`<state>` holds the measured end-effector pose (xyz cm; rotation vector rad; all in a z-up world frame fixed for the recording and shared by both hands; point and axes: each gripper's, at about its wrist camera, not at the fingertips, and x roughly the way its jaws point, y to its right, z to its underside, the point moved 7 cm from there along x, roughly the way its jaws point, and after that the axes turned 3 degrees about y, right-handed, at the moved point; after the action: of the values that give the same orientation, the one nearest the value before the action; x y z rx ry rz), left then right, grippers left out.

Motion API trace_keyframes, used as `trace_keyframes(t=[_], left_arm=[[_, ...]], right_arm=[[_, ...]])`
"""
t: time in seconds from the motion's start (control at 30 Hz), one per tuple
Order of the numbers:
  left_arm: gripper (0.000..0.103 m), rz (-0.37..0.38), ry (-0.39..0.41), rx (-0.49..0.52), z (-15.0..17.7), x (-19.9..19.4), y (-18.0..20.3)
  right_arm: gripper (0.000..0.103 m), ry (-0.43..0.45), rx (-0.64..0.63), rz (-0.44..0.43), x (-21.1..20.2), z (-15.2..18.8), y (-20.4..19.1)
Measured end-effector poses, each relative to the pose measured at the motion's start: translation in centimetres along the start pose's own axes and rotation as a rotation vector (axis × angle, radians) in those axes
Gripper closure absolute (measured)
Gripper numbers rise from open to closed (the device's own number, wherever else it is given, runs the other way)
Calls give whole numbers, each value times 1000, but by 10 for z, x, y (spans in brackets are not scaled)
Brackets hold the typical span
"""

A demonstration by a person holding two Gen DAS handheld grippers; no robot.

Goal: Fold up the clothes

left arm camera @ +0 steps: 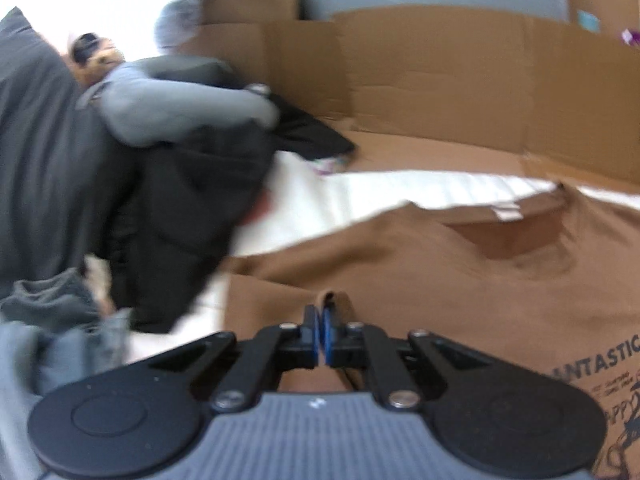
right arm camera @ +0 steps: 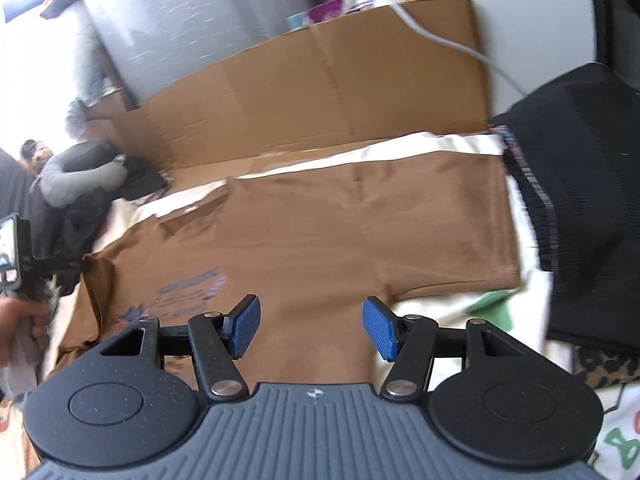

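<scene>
**Cardboard-lined bed, one brown shirt laid out**

Cardboard panels (right arm camera: 320,80) back a white sheet (right arm camera: 460,146).

- Left gripper (left arm camera: 322,320): jaws pinched together on a fold of the brown T-shirt (right arm camera: 360,232), at the shirt's 9 o'clock edge.
- Right gripper (right arm camera: 311,326): jaws spread wide, holding nothing, over the shirt's 6 o'clock hem.
- Shirt: spread flat mid-sheet, printed lettering (left arm camera: 600,360) near the left gripper. Likely light, limp, easily bunched; best taken at hem or sleeve edge.
- Dark clothing pile (left arm camera: 180,208): 9 o'clock.
- Black garment (right arm camera: 580,200): 3 o'clock.

A brown T-shirt (right arm camera: 320,232) lies spread nearly flat on a white sheet, printed front up. Its left edge is lifted into a fold; the blurred lettering seems to read "FANTASTIC".
</scene>
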<state>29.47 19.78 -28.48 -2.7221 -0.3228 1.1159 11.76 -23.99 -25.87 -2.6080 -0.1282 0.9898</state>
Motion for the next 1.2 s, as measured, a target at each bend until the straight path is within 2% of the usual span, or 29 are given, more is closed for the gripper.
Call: trace_keyframes(t=[0.1,0.33,0.43,0.57,0.67,0.93,1.07,1.2], left_arm=[[100,-49,-1,37,-4,-9,-39],[100,-192,-32,19,-10,-16,-122],[100,-208,-51,18,-10,-10,-141],[100,-197,-47,26,-8,-7,-155],[100,-160,-59,25,-4,-5,-166],[100,-107,-108,-6,15,16,-211],[100,-50,-94,-5,18,31,-217],[100,-12,-92,-2,26,40,-222]], right_arm=[[39,-12,-21,-44,2,-3,-17],[39,-39,-54,-125,12,-11,-48],[39,-63,-54,-152,20,-12,-59],[39,-116,-140,-190,27,-8,-90],[39,-157,-196,-224,31,-4,-119],[39,-253,-259,-324,68,18,-210],[39,-269,-251,-378,97,30,-258],[39,-292,-176,-394,133,41,-292]])
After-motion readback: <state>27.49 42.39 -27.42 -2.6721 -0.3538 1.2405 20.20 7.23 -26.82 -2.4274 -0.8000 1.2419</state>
